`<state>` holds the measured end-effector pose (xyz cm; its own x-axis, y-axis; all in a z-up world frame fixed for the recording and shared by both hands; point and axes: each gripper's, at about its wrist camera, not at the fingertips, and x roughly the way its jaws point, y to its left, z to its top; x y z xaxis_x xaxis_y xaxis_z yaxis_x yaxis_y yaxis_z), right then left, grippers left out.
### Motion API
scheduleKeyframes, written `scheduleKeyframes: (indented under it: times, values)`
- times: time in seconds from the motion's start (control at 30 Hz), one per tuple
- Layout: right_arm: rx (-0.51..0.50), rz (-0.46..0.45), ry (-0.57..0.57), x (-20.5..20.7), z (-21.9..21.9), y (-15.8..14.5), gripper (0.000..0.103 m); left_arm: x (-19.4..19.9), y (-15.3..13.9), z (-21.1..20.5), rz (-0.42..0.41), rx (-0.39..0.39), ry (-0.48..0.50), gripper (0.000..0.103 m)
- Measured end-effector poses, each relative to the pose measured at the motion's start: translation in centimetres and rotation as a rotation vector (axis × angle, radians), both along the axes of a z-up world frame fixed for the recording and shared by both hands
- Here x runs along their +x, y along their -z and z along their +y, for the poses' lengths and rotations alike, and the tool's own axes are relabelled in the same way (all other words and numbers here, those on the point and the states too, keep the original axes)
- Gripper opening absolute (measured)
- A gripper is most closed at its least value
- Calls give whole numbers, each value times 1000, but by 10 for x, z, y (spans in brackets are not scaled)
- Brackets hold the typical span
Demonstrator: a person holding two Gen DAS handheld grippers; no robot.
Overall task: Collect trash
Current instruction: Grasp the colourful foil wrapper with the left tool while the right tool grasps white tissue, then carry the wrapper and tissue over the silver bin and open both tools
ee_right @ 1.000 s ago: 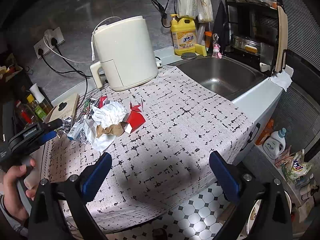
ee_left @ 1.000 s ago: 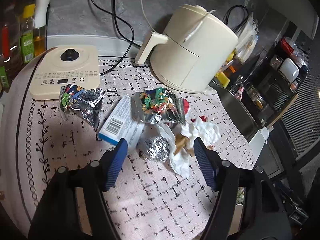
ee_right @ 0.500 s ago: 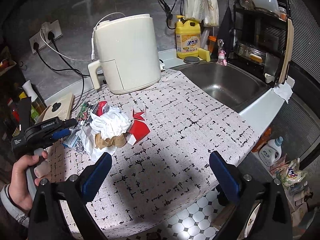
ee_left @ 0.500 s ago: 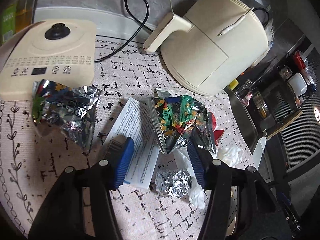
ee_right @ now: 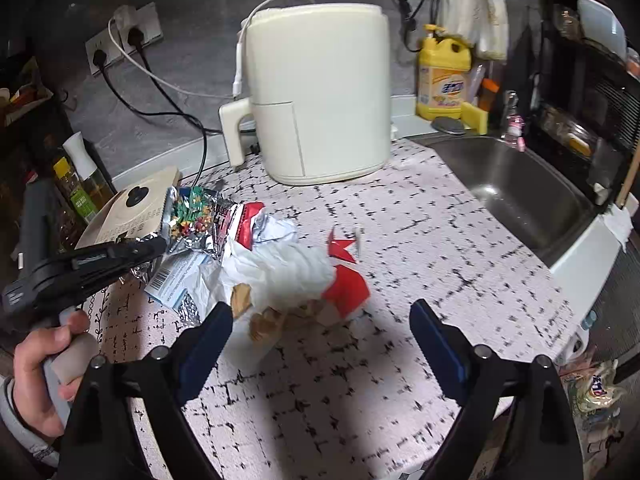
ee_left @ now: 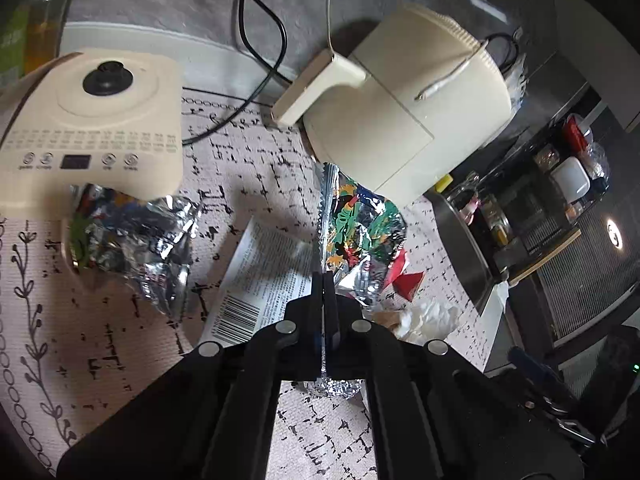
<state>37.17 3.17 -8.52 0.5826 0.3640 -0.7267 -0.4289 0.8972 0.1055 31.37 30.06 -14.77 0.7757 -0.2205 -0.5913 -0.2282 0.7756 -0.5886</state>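
Nearest in the left wrist view, the left tongs [ee_left: 323, 280] have just pinched fully together on the serrated edge of a colourful foil wrapper [ee_left: 360, 216], which stands up from the counter [ee_left: 132, 344] between the closed pads. Under the tongs lies a small ball of foil [ee_left: 334, 388]. Just left of them is a white carton [ee_left: 260, 280] with a barcode and fine print too small to read. Further left lies a second crumpled silver foil bag [ee_left: 136, 240], partly under a cream appliance [ee_left: 92, 120] with a button panel.

In the right wrist view, the right tongs [ee_right: 320, 328] stand wide, having just narrowed slightly, holding nothing above crumpled white tissue [ee_right: 288, 268] and red paper scraps [ee_right: 346, 280]. A hand [ee_right: 44, 364] grips the left tool's handle. Beyond stands a cream air fryer [ee_right: 320, 92]; farther right, a yellow detergent bottle [ee_right: 444, 72] whose label is unreadable, beside a steel sink [ee_right: 516, 188].
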Motion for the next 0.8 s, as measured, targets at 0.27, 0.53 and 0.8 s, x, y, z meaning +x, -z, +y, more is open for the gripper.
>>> scheduleKeyframes:
  times: [0.27, 0.53, 0.8]
  values:
    - [27, 78, -32, 39, 21, 20, 66, -23, -22, 14, -55, 18, -35, 2]
    - [35, 189, -62, 56, 24, 40, 8, -39, -28, 19, -66, 33, -57, 2]
    - [103, 95, -75, 37, 13, 2, 6, -47, -38, 12, -78, 49, -70, 2]
